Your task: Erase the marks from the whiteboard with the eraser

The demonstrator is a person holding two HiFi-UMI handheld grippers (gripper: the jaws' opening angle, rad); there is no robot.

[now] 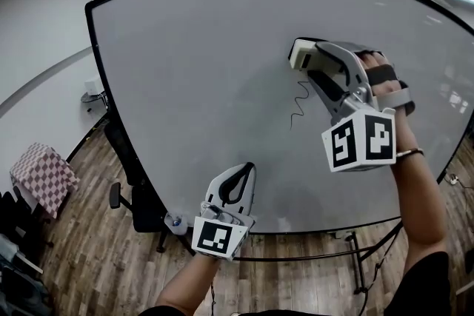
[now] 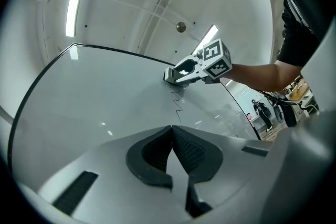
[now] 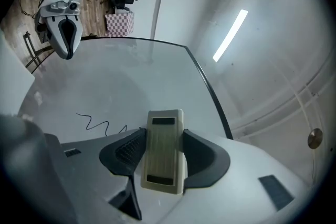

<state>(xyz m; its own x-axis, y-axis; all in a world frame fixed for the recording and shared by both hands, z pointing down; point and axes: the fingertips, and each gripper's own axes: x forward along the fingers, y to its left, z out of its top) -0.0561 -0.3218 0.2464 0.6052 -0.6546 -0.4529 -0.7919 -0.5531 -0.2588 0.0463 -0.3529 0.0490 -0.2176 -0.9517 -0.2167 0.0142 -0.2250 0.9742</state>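
Head view: whiteboard (image 1: 192,85) is bare except for one thin black squiggle (image 1: 298,103). Right gripper (image 1: 300,55) holds the eraser (image 1: 295,53) just above the squiggle's top end, at the board face; can't tell if it touches. Left gripper (image 1: 248,168) hangs well below and left of the squiggle, near the board's bottom edge, carrying nothing.

Left gripper view: jaws pressed together, nothing between them. Squiggle is intact, running down from the eraser.

Right gripper view: jaws pinch the eraser by its long sides, with the squiggle just left of it.

Risks (judgement):
- Pushing hard could make the eraser slip or twist in the pinch.
- A tilted eraser would wipe with one edge only and leave streaks.
- A short stroke would miss the squiggle's lower tail.
- The board stands on a frame, unbraced, so it may wobble.
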